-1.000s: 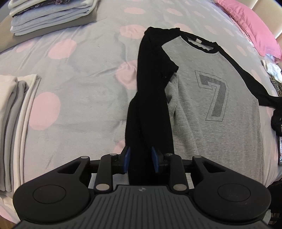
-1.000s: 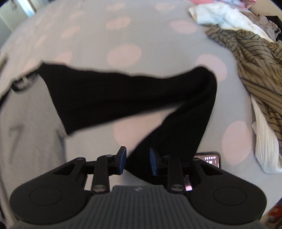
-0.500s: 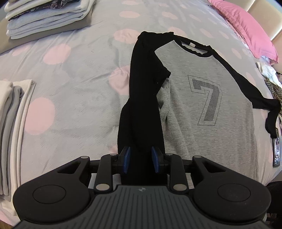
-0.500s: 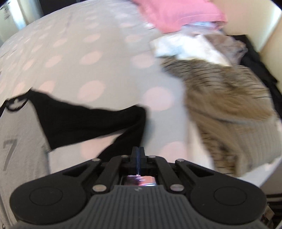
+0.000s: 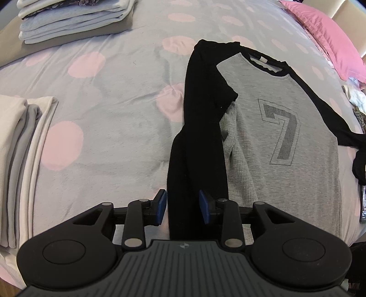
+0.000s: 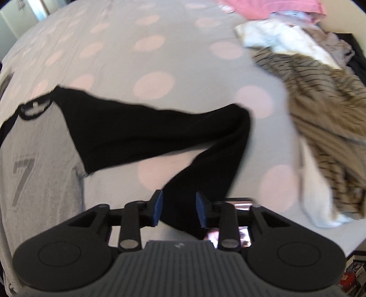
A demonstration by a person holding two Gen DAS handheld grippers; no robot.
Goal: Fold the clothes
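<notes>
A grey shirt [image 5: 263, 128] with a dark "7" and black sleeves lies flat on the spotted bedspread [image 5: 109, 118]. Its left sleeve [image 5: 199, 137] is folded down along the shirt's side, and the end runs between the blue pads of my left gripper [image 5: 183, 206], which is open. In the right wrist view the shirt [image 6: 41, 178] is at the left. Its other sleeve [image 6: 160, 128] stretches right, then bends back toward me. My right gripper [image 6: 179, 210] is open, with the sleeve's end between its pads.
Folded stacks sit at the far left [image 5: 68, 20] and near left [image 5: 20, 160]. A pink pillow [image 5: 324, 38] lies at the far right. A heap of unfolded clothes [image 6: 320, 114] lies right of the sleeve. A phone [image 6: 242, 233] lies under my right gripper, near the bed's edge.
My right gripper was shut and higher half a second ago; it is now open and low over the sleeve's end. The left gripper has barely shifted.
</notes>
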